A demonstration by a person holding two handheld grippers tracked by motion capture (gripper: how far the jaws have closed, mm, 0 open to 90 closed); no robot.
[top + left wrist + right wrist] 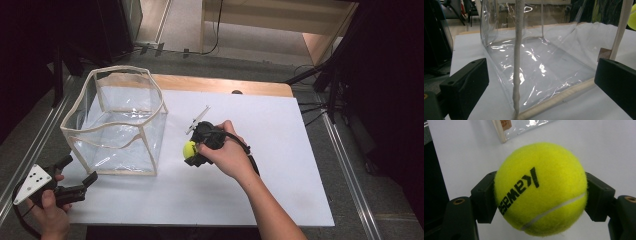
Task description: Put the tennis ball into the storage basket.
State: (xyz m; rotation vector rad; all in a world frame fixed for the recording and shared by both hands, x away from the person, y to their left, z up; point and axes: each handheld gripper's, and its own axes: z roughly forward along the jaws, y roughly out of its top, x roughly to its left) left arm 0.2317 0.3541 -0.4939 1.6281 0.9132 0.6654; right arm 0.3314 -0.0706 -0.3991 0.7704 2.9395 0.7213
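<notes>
A yellow tennis ball (540, 188) with black lettering sits squeezed between the two black jaws of my right gripper (540, 195), above the white board. From above, the ball (189, 149) and the right gripper (196, 150) hang just right of a clear plastic bag (117, 122) with cream piping, standing open-topped at the board's left. My left gripper (77, 175) rests at the board's front left corner, jaws spread. Along those jaws I see the bag's near corner seam (517, 62) between them, untouched by either pad.
A white board (280, 150) covers a wooden table (220, 84). A small white clip-like piece (198, 119) lies behind the right gripper. Metal rails run along both sides of the table. The board's right half is bare.
</notes>
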